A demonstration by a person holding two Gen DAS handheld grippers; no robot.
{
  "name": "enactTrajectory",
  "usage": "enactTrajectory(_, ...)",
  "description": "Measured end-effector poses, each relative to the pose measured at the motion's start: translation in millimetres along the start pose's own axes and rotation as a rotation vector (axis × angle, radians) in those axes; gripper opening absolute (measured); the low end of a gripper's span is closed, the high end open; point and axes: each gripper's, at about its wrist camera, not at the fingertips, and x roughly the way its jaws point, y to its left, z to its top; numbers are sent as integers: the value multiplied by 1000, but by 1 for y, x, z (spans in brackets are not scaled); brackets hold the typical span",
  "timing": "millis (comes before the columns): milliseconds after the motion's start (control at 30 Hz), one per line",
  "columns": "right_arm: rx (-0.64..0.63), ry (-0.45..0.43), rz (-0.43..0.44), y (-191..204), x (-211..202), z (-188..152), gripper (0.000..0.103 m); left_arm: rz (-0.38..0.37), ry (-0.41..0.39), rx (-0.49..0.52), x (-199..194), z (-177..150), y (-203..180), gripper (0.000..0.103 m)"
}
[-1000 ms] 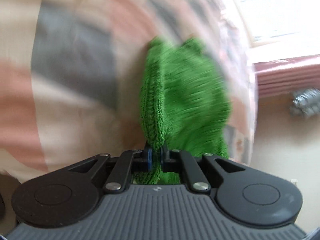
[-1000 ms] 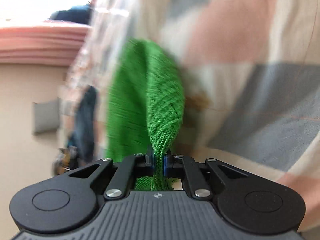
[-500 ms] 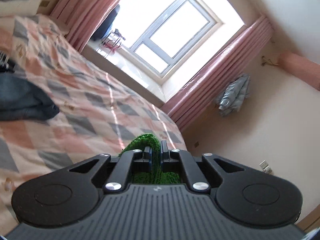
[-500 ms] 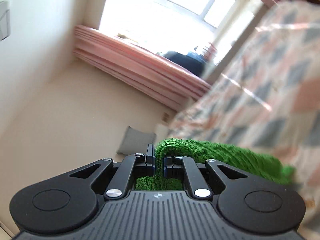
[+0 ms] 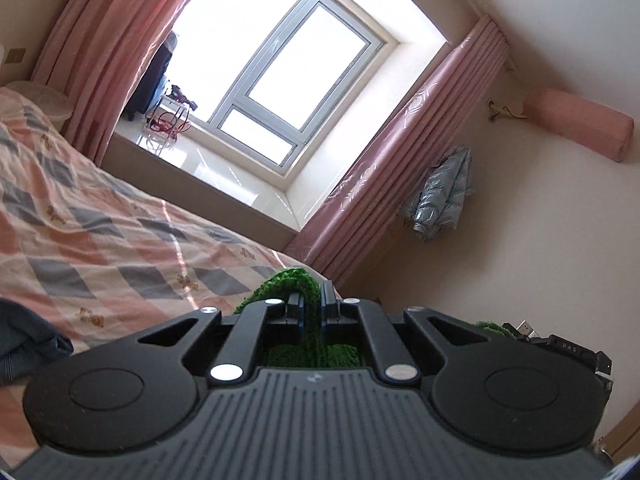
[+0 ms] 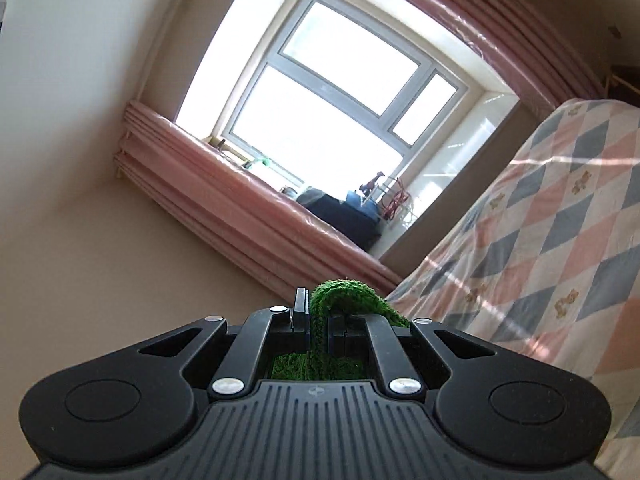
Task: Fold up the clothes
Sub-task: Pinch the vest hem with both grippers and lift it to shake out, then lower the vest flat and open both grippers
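The knit garment (image 5: 308, 312) pinched in the black left gripper (image 5: 311, 304) was bright green, and the same green showed in the black right gripper (image 6: 318, 320). The bedspread (image 5: 120, 248) carried a diamond check of pink, grey-blue and cream, dotted with small tan bear figures. The curtains (image 5: 384, 184) were dusty pink with a faint sheen. The window frame (image 5: 280, 92) was pale grey. A crumpled piece of clothing (image 5: 24, 344) at the bed's edge was dark blue, and a jacket (image 5: 440, 196) hanging on the cream wall was silvery blue.
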Motion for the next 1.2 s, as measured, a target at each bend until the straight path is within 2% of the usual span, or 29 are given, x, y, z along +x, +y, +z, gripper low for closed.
enactTrajectory(67,-27,-13,28,8,-6,-1,8,-17,-11,24,2,10,0,4)
enactTrajectory(167,-44,17,27,3,-26,-23,8,-34,-19,56,2,18,1,4)
enactTrajectory(233,-32,81,-8,-14,-40,-50,8,-6,20,61,-12,-9,11,4)
enactTrajectory(300,-30,168,-68,-34,-56,-82,8,44,87,57,-27,-51,24,4)
enactTrajectory(433,-24,387,-268,-82,-89,-162,8,206,284,23,-54,-156,57,5)
enactTrajectory(533,54,603,-490,-138,-104,-237,9,356,475,25,-56,-235,86,7)
enactTrajectory(633,79,782,-691,-194,-120,-308,9,463,615,35,-61,-285,101,8)
enactTrajectory(700,70,846,-782,-213,-135,-337,9,535,708,41,-64,-319,111,8)
enactTrajectory(767,77,855,-791,-219,-149,-349,9,607,802,48,-68,-353,121,8)
enactTrajectory(833,42,848,-801,-213,-158,-354,13,678,895,55,-71,-387,131,9)
enactTrajectory(867,1,846,-809,-206,-159,-355,18,703,924,63,-72,-398,130,9)
enactTrajectory(933,-119,852,-816,-189,-155,-357,26,707,934,100,-69,-401,112,9)
enactTrajectory(1033,-261,858,-801,-166,-153,-360,27,715,948,162,-54,-408,81,11)
enactTrajectory(1133,-299,844,-755,-151,-155,-362,35,707,936,222,-47,-413,46,20)
enactTrajectory(1200,-326,832,-731,-139,-158,-365,42,701,912,262,-46,-412,24,20)
